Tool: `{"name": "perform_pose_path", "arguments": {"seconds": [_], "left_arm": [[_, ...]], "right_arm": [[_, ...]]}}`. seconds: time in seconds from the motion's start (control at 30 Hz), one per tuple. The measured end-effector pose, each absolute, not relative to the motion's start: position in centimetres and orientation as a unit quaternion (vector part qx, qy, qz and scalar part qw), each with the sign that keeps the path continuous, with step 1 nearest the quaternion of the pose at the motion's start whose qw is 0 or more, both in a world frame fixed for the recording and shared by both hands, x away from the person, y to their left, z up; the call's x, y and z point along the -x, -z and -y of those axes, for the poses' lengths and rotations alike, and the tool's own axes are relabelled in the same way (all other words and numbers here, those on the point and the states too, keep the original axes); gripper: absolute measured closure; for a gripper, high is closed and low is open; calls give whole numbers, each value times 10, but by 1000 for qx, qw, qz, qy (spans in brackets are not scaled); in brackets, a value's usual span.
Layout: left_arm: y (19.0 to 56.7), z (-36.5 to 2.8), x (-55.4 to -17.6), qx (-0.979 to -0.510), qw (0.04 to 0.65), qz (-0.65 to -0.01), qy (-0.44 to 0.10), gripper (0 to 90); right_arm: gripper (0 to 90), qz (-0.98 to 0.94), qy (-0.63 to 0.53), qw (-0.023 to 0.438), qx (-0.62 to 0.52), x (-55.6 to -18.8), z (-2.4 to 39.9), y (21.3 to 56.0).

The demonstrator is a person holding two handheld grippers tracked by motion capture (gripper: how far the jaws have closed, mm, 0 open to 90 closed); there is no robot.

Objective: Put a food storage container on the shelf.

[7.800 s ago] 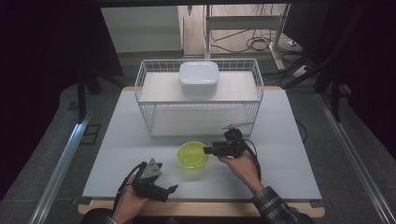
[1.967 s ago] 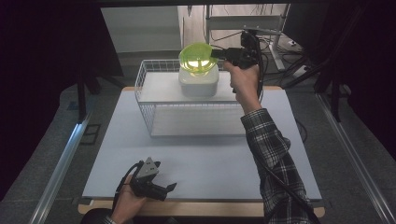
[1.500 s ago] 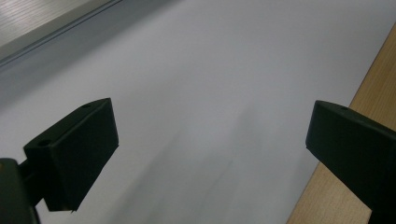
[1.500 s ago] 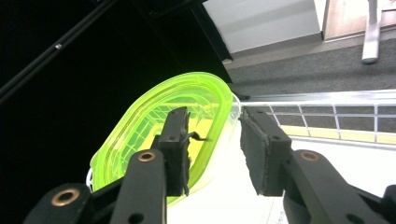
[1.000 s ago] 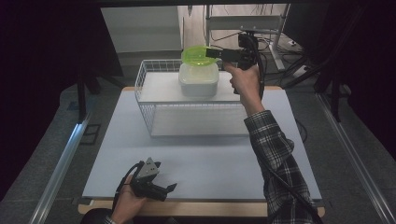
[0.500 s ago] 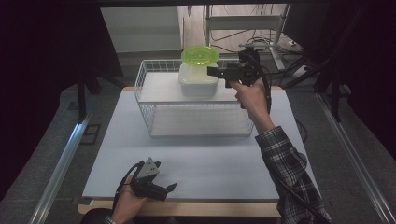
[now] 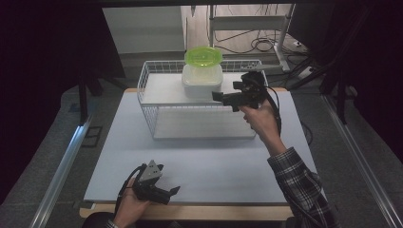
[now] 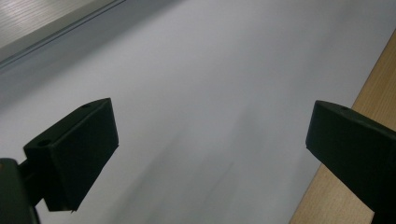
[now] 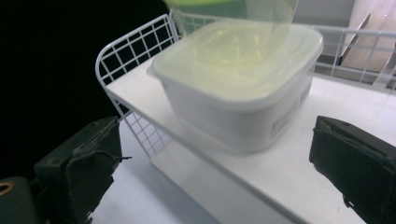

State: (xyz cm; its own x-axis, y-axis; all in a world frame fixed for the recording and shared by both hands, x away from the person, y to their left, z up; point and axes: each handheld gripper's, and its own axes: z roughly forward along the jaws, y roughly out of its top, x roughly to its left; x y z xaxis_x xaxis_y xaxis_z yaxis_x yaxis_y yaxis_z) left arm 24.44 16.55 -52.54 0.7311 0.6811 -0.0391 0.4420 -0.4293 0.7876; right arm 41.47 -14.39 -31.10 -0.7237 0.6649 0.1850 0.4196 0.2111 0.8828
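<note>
green bowl (image 7: 203, 56): now sits on top of the white lidded container (image 7: 202, 80), which stands on the upper shelf of the wire rack (image 7: 157, 121); at the start of the clip it lay on the tabletop (image 7: 190, 161) in front of the rack.
change: two seconds ago the right gripper carried the bowl in the air above the container; now the bowl rests there by itself, apart from the gripper.
right gripper (image 7: 219, 97): fingers spread wide with nothing between them; they have just been opening over the last second as the bowl was let go. It has drawn back and down from the bowl, to the right of the container, beside the rack's front edge.
right gripper view: fingers (image 9: 93, 163) stand far apart at the bottom, the container (image 9: 238, 84) ahead of them, and the bowl's green underside (image 9: 210, 3) just in at the top.
left gripper (image 7: 164, 192): rests at the near edge of the tabletop, same place as in every earlier frame; fingers (image 8: 77, 149) spread over bare tabletop, holding nothing.
bowl pose: upright and roughly centred on the lid; whether it sits fully flat cannot be told.
task meaning: placement looks done, release complete.
next (judgement): right hand likely finishes pulling clear of the rack.
risk: bowl stacked on a smooth lid could slide if the rack is bumped on the way out.
</note>
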Motion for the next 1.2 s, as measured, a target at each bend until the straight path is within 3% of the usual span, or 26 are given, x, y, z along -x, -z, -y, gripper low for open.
{"name": "perform_pose_path", "arguments": {"seconds": [0.77,1.2], "left_arm": [[526,-165,-244,-834,412,-338,-144,22],[527,-166,-245,-833,412,-339,-143,19]], "right_arm": [[22,-787,-497,121,-344,-376,174,365],[7,-804,-462,137,-349,-349,190,425]]}}
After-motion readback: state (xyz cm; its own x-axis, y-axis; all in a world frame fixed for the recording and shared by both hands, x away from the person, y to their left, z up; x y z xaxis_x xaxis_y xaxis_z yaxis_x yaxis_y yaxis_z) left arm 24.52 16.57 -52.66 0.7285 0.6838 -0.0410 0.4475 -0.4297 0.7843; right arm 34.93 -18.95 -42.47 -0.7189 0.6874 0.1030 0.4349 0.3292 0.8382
